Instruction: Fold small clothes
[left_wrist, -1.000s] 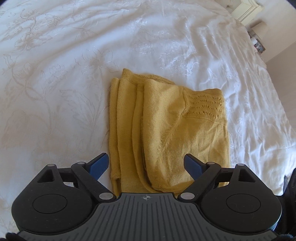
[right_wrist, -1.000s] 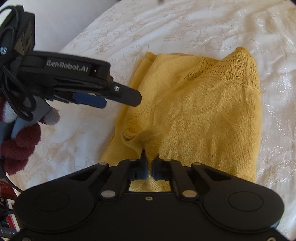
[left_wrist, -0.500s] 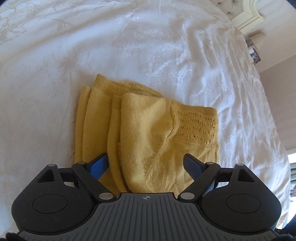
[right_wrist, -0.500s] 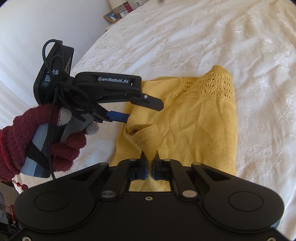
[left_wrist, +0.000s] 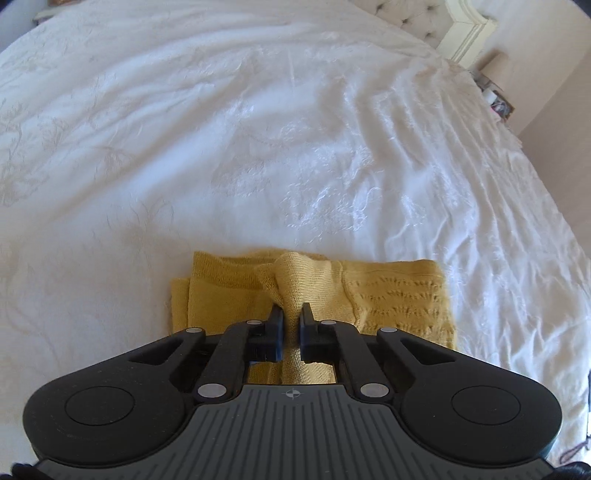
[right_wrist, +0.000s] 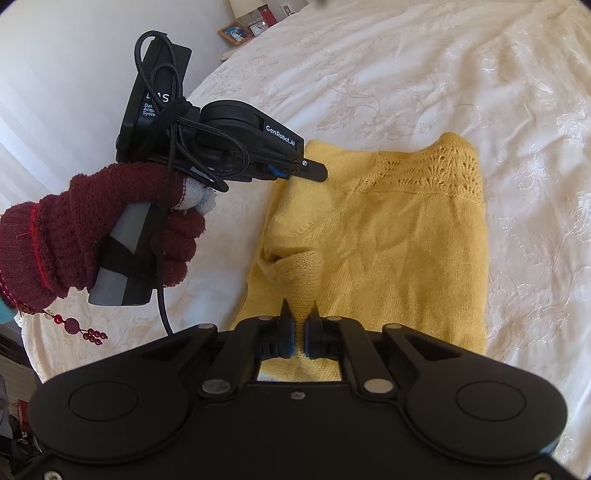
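While the yellow knitted garment (right_wrist: 399, 251) lies partly folded on the white bedspread (left_wrist: 258, 147), both tongs pinch it. At its near edge the right gripper (right_wrist: 300, 332) is clamped on a raised tuft, and the left gripper (left_wrist: 291, 328), in a maroon-gloved hand (right_wrist: 92, 236), grips a fold at its left side

Bright daylight, soft shadows, sharp focus, strong fisheye bending at the edges.

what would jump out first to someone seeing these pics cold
A mustard-yellow knit garment lies partly folded on a white embroidered bedspread. Both the left gripper and the right gripper are shut on bunched pinches of its near edge. At left, a dark red knitted glove grips the left handle.
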